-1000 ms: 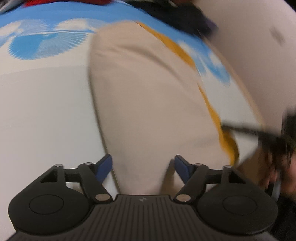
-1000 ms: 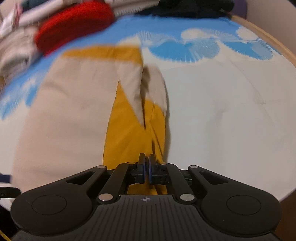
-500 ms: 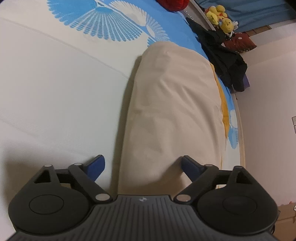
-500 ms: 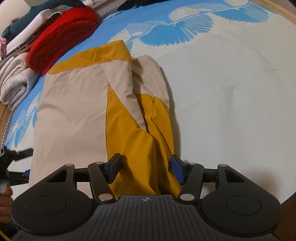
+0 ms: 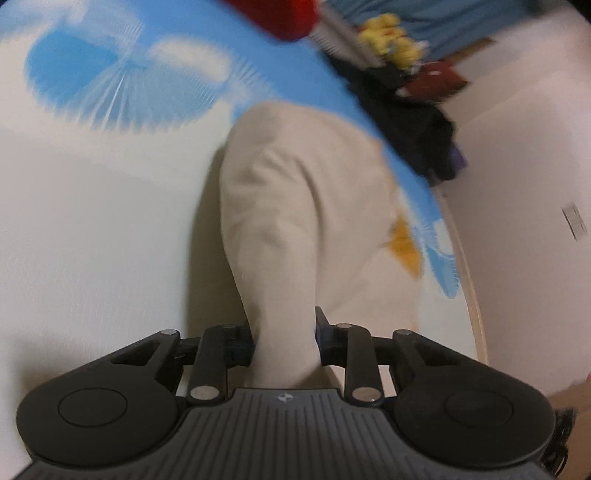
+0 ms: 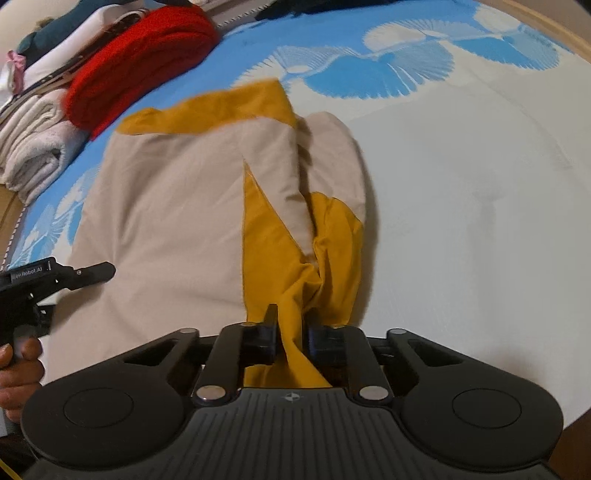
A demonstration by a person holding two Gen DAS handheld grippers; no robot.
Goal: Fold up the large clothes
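We see a bed w/ a white and blue fan-print sheet (image 6: pixel 461 221). At its far edge: a red knit bundle (image 6: pixel 136 62), folded white towels (image 6: pixel 33 147) beside it, dark clothes (image 5: pixel 410 122) in a heap, a yellow plush toy (image 5: pixel 391 40) behind them. Pale wall (image 5: pixel 524 155) to the right.

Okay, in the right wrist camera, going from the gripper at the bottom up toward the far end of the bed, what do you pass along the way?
right gripper shut on the mustard fabric → beige panel of the garment → mustard strip at its far edge → red knit → folded dark and white clothes
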